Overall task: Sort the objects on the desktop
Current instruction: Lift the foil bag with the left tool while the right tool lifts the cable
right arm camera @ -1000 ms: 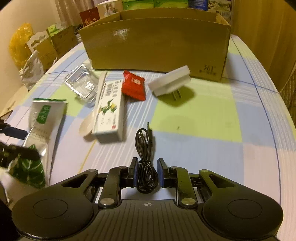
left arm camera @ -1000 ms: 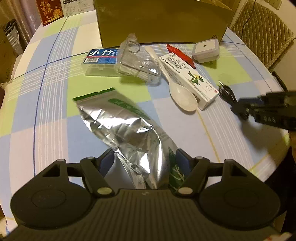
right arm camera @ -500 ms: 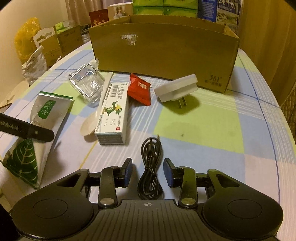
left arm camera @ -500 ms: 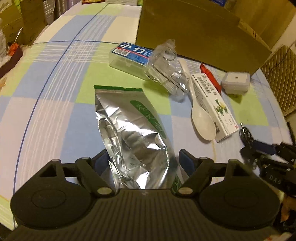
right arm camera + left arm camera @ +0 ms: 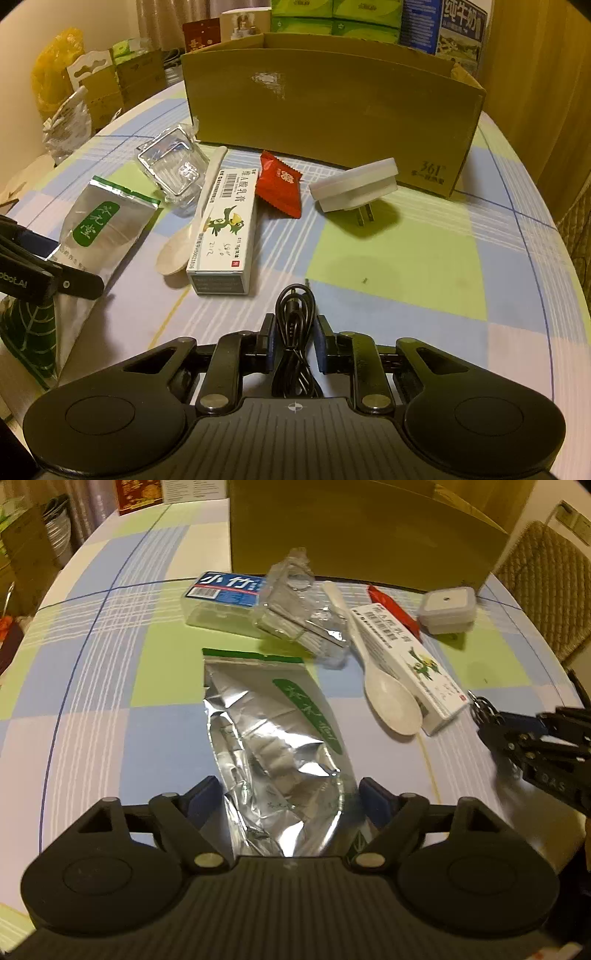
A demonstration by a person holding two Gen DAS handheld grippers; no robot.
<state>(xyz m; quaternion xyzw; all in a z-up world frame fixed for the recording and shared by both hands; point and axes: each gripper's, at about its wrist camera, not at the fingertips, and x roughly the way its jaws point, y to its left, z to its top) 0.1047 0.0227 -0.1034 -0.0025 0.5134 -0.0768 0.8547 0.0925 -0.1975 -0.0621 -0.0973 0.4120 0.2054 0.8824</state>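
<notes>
Risk sits mainly with the right hand-held gripper (image 5: 294, 349), whose jaws are closed on a coiled black cable (image 5: 293, 325) at the near edge of the desk (image 5: 406, 258). Only part of the bundle is pinched; loose loops and the plug end project beyond the pads, so the coil may unravel or slip out when lifted, or snag on the white medicine box (image 5: 224, 229) just beyond it.

The left hand-held gripper (image 5: 290, 799) is opening, its jaws wide on either side of a silver foil pouch (image 5: 273, 738) without pressing it. The crumpled, slick foil could buckle or slide if gripped by one edge.

The cardboard box (image 5: 332, 107), the likely destination, stands at the far side. Spoon (image 5: 384, 698), red sachet (image 5: 279, 182) and plug adapter (image 5: 356, 184) lie between, and a low carry could sweep them aside.
</notes>
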